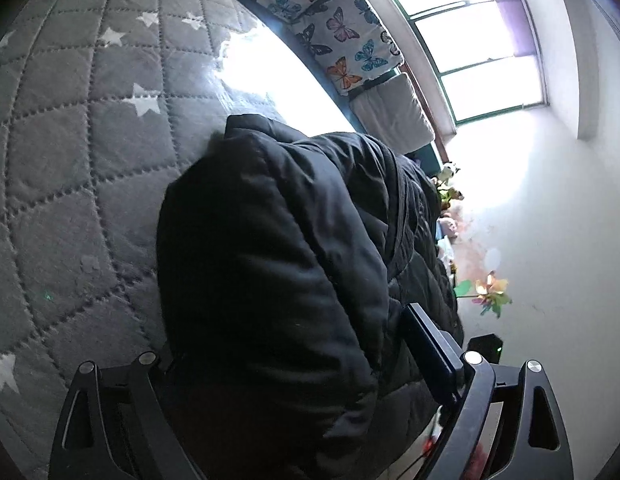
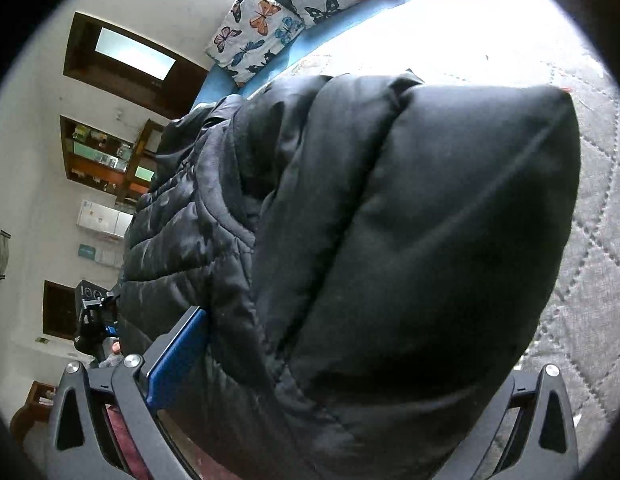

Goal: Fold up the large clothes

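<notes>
A black puffer jacket [image 1: 278, 264] fills the middle of the left wrist view, bunched between my left gripper's [image 1: 294, 344] fingers and lifted over a grey quilted star-print bedspread [image 1: 70, 160]. One dark finger pad [image 1: 426, 344] presses its right side; the other finger is buried under the fabric. In the right wrist view the same jacket [image 2: 390, 240] bulges between my right gripper's [image 2: 350, 340] fingers. A blue finger pad [image 2: 178, 356] presses its left side; the other finger is hidden by the jacket. The bedspread [image 2: 590, 240] lies to the right.
Butterfly-print pillows [image 1: 330, 32] and a white pillow [image 1: 394, 112] lie along the bed's far edge under a bright window [image 1: 478, 52]. Toys and a pinwheel [image 1: 490, 292] stand by the wall. The pillows [image 2: 278, 12], a shelf [image 2: 106, 156] and a doorway show in the right wrist view.
</notes>
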`<state>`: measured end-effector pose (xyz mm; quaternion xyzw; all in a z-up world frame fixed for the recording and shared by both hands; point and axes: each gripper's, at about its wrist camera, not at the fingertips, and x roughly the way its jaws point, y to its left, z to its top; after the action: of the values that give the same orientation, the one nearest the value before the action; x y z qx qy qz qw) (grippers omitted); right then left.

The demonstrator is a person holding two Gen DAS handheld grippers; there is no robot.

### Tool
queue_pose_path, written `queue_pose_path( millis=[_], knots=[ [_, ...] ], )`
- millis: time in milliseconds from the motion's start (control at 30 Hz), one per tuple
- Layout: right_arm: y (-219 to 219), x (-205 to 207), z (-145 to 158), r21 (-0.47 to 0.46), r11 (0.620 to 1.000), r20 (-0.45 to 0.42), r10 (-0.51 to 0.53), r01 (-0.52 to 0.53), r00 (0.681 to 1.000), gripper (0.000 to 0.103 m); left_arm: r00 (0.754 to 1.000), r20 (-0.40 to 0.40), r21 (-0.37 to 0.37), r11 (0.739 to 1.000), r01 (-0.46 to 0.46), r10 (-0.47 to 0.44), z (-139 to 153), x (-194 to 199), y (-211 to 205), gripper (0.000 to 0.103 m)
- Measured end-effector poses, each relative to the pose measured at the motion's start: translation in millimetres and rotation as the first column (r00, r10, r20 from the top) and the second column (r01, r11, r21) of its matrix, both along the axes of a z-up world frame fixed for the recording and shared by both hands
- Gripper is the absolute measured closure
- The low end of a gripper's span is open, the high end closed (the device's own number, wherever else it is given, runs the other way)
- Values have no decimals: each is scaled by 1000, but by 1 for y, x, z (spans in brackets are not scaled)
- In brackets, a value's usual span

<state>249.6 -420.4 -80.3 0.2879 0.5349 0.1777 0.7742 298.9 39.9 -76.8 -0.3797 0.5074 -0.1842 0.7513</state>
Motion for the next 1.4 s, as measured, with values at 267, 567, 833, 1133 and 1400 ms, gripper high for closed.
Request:
queue_pose_path(
  millis=[267, 567, 833, 1133, 1400],
  knots=[
    [4, 1, 1, -6, 1000, -24, -31, 31, 999, 0, 999, -43, 9, 1000, 27, -26, -9, 15, -13, 6],
    [6, -6, 5, 49, 999, -13, 8, -7, 1000, 0, 999, -9, -44, 998, 43, -43, -6, 17, -20, 6],
    [4, -3, 2, 31, 998, -15, 49, -49, 999, 0, 996, -54, -22, 997, 70, -71, -13, 34, -21, 8],
    [-5, -13, 6, 164, 986, 38, 31, -37, 999, 1, 994, -57, -36, 995, 94, -96, -4, 43, -36, 7],
    [-18, -9, -9, 206, 977, 16, 47, -49, 999, 13, 993, -72, 11, 995, 99, -98, -12, 54, -46, 9]
  ],
)
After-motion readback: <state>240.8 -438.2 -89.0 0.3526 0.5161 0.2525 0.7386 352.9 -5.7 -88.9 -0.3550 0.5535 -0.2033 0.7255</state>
